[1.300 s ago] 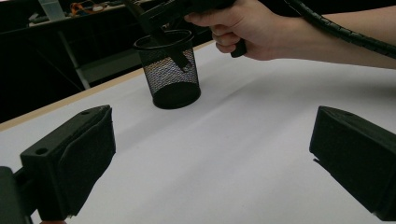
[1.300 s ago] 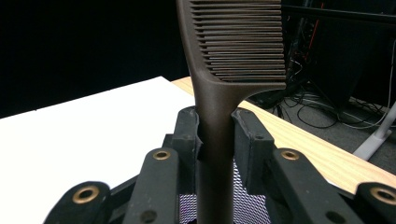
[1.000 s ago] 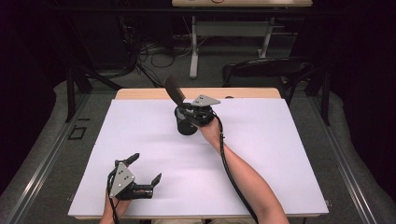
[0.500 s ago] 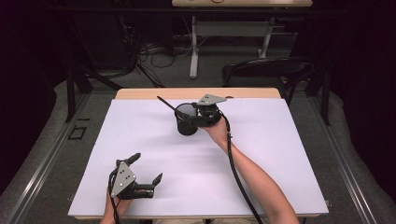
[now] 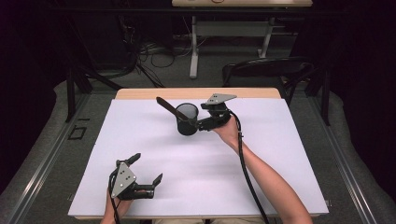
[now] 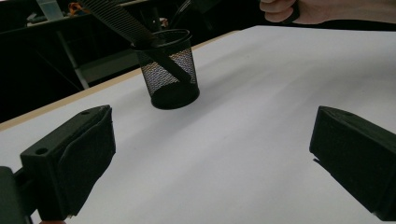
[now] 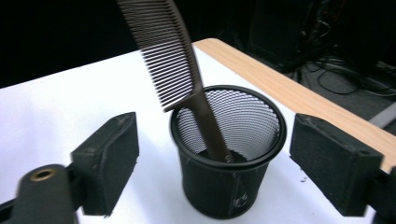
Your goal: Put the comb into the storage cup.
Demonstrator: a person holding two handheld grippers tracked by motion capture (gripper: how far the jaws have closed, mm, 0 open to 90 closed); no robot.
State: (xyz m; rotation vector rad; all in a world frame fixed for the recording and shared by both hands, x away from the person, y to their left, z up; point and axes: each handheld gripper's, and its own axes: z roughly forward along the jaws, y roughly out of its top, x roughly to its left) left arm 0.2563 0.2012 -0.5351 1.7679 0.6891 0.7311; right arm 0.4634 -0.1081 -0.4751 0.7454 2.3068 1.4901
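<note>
Since half a second ago the right gripper (image 5: 195, 125) has drawn back from the comb (image 5: 169, 108), which now stands on its own in the mesh cup (image 5: 187, 120) instead of being held above it. A second ago the comb was still raised over the cup in that gripper.

Relative to the cup: the comb leans inside it, handle end down at the bottom, toothed end sticking up and out over the rim toward the tabletop's left side. In the right gripper view the cup (image 7: 229, 149) sits between the two jaws, which are spread wide and touch neither the cup nor the comb (image 7: 173, 65). The right hand (image 5: 229, 131) is just to the right of the cup.

The left gripper (image 5: 148, 170) rests well apart from the cup, near the front left corner of the tabletop (image 5: 280, 154), held by the left hand (image 5: 116, 200). Its jaws are spread wide too, with nothing between them. In the left gripper view the cup (image 6: 169, 70) stands far ahead with the comb (image 6: 122, 21) slanting out of it. A dark chair (image 5: 266, 70) stands beyond the far edge, behind the cup.
</note>
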